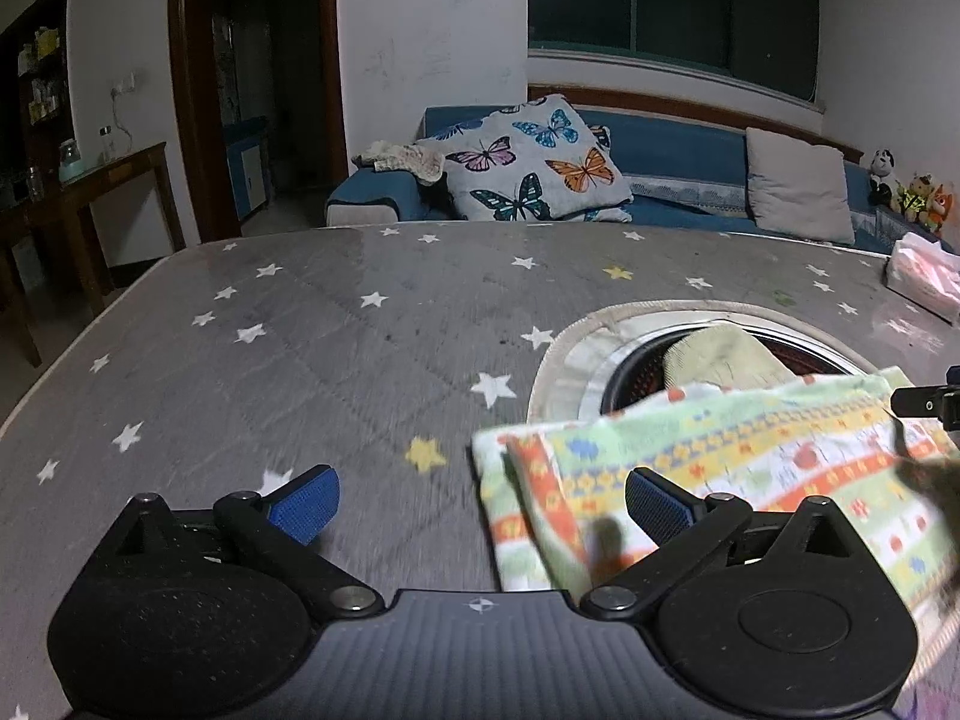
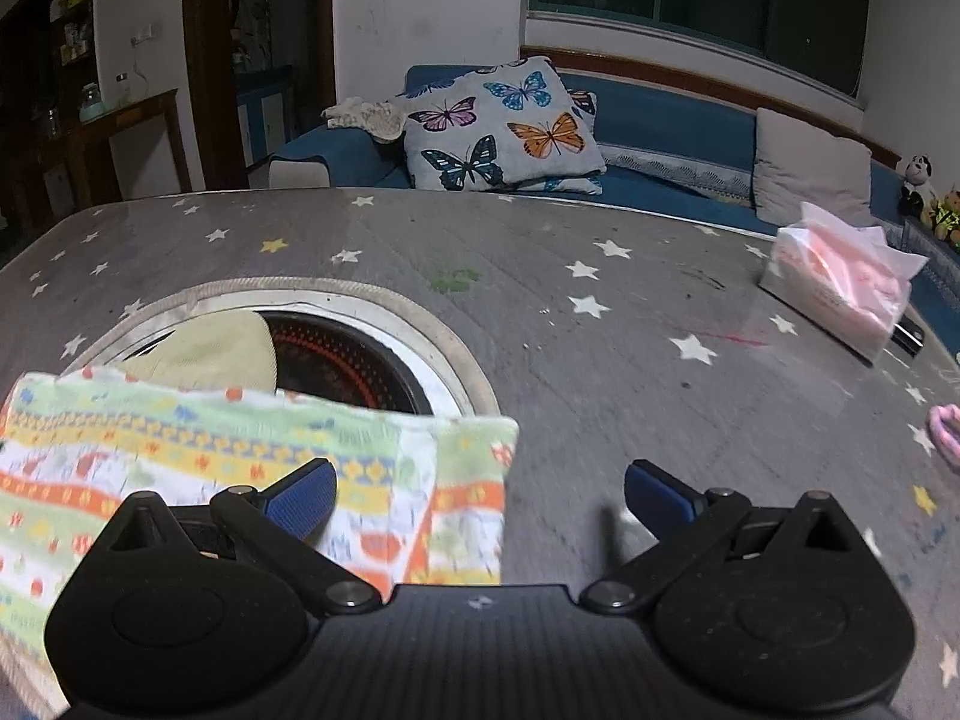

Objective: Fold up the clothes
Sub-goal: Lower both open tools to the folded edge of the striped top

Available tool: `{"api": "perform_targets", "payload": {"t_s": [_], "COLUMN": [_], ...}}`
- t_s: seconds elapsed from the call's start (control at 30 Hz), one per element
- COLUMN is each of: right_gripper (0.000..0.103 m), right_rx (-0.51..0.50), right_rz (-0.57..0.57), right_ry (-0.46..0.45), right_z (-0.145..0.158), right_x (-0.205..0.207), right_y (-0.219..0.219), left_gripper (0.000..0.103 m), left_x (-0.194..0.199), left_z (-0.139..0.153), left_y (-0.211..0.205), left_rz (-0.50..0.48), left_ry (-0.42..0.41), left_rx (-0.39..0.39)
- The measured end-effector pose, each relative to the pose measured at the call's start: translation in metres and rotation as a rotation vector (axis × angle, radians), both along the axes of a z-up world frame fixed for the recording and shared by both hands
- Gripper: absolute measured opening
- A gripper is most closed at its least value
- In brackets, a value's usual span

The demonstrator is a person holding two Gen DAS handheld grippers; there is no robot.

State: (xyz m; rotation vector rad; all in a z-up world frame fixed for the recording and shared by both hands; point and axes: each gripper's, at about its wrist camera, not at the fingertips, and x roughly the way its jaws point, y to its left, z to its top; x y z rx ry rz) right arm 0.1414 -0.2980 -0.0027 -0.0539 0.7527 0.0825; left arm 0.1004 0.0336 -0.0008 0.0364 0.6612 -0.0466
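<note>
A folded patterned cloth [image 1: 720,468], striped green, yellow and orange, lies flat on the grey star-print table [image 1: 300,360]. My left gripper [image 1: 480,501] is open just above the table; the cloth's left end lies under its right finger, with nothing held. In the right wrist view the same cloth [image 2: 240,456] fills the lower left. My right gripper [image 2: 480,495] is open too, and its left finger hovers over the cloth's right end. A dark piece of the right gripper [image 1: 927,402] shows at the left wrist view's right edge.
A round opening [image 2: 384,354] in the table behind the cloth holds a dark heater and a pale yellow cloth [image 2: 210,354]. A pink tissue pack [image 2: 840,282] sits at the far right, a pink object [image 2: 945,429] at the right edge. A blue sofa [image 1: 672,156] with cushions stands beyond.
</note>
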Motion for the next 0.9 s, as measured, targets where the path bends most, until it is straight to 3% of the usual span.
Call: {"api": "perform_targets", "payload": {"t_s": [0.37, 0.63, 0.9], "right_gripper": [0.103, 0.103, 0.103], "right_rx": [-0.025, 0.0, -0.031], "right_rz": [-0.041, 0.061, 0.069], "right_ry": [0.033, 0.009, 0.048], "right_z": [-0.011, 0.006, -0.007], "right_x": [0.02, 0.023, 0.036], "right_y": [-0.009, 0.024, 0.039], "left_gripper": [0.103, 0.103, 0.103], "left_x": [0.034, 0.035, 0.065], "left_z": [-0.018, 0.004, -0.012], "left_y": [-0.008, -0.031, -0.058], "left_rz": [0.006, -0.074, -0.105], "left_ry": [0.051, -0.001, 0.052], "left_rx": [0.08, 0.044, 0.116]}}
